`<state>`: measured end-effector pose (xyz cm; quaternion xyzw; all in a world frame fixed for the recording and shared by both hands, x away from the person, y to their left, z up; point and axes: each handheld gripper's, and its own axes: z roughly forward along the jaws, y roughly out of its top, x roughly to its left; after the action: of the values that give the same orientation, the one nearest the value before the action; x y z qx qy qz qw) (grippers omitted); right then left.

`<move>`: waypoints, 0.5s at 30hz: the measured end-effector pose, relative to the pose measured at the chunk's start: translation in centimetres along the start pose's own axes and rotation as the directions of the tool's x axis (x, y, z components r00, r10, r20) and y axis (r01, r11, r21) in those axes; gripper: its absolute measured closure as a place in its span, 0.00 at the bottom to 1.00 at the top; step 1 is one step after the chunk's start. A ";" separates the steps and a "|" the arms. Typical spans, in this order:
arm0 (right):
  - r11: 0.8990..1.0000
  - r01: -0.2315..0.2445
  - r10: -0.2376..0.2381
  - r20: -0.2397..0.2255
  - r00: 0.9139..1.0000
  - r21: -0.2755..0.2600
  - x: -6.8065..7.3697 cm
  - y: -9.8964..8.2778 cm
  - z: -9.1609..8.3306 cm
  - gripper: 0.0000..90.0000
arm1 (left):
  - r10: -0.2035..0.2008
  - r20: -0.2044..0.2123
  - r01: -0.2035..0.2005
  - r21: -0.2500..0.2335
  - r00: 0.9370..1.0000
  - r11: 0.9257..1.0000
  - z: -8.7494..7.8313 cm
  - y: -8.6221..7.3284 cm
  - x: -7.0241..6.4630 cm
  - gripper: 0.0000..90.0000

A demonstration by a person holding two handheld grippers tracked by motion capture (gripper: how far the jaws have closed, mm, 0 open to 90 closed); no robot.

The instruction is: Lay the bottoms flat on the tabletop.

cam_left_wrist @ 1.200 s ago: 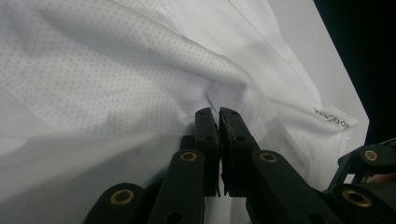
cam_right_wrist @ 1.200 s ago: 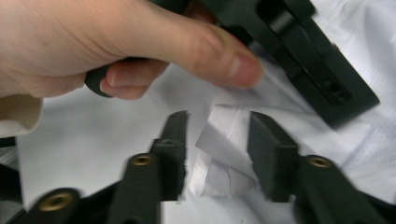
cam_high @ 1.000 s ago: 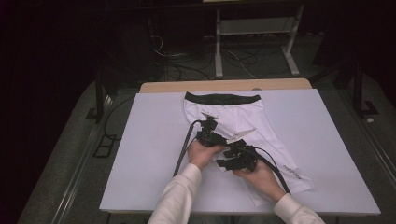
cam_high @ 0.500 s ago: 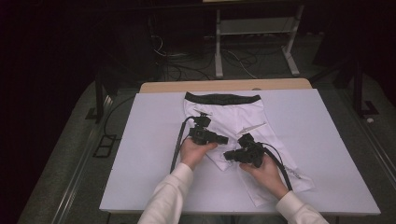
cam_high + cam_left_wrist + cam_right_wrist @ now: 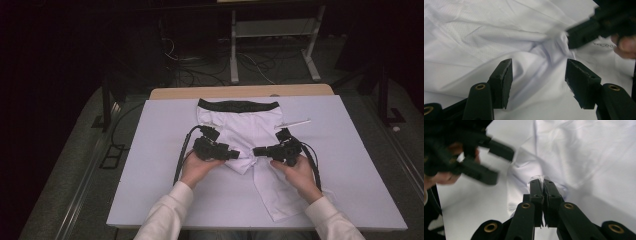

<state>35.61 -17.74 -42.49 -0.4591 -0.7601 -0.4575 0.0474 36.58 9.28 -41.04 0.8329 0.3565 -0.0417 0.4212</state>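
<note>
A pair of white shorts point(image 5: 240, 132) with a black waistband point(image 5: 238, 105) is laid flat on the white table surface point(image 5: 150, 175), waistband at the far edge, legs directed toward the person; one leg is extended toward the near right, ending close to the near table edge. A thin white stick-like object point(image 5: 295, 123) is seen just beside the right hip of the garment; its nature cannot be told.

The left gripper point(image 5: 234, 154) is held at the crotch area of the shorts, pointing to the right; in the left gripper view its jaws are seen parted with a clear gap, having just been opening; white fabric lies beneath and beyond them, but nothing is pressed between the pads point(image 5: 503, 81).

The right gripper point(image 5: 257, 151) is positioned opposite, pointing left, near the left gripper; in the right gripper view its jaws are closed together with a small fold of the white fabric point(image 5: 537, 178) pinched at the tips; the cloth is drawn into a ridge running from the pinch point.

The left hand point(image 5: 197, 167) and the right hand point(image 5: 300, 172) are placed behind the respective grippers; a black cable point(image 5: 181, 155) trails from the left unit.
</note>
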 end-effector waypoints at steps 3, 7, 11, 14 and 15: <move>0.999 -0.027 0.027 0.009 1.000 -0.021 -1.1 0.2 -0.2 0.95 | 0.032 0.022 -0.032 -0.017 0.999 0.999 0.0 -0.5 -0.5 0.44; 0.997 -0.061 0.062 0.025 0.998 -0.039 -2.3 0.5 0.2 0.95 | 0.066 0.036 -0.065 -0.020 0.997 0.998 0.8 -1.1 -1.0 0.44; 0.996 -0.078 0.080 0.034 0.996 -0.040 -3.2 0.8 0.8 0.95 | 0.094 0.043 -0.093 -0.015 0.995 0.996 1.6 -1.5 -1.5 0.44; 0.995 -0.088 0.089 0.034 0.995 -0.039 -3.6 0.9 1.1 0.95 | 0.116 0.045 -0.115 -0.024 0.992 0.993 2.1 -1.9 -2.0 0.44; 0.995 -0.091 0.093 0.036 0.995 -0.038 -3.7 0.9 1.2 0.95 | 0.122 0.041 -0.121 -0.025 0.992 0.992 2.3 -2.0 -2.2 0.44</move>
<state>38.87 -19.12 -44.43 -0.5029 -0.7304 -0.4599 0.0457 34.22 7.15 -43.08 0.8472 0.2965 -0.0296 0.4398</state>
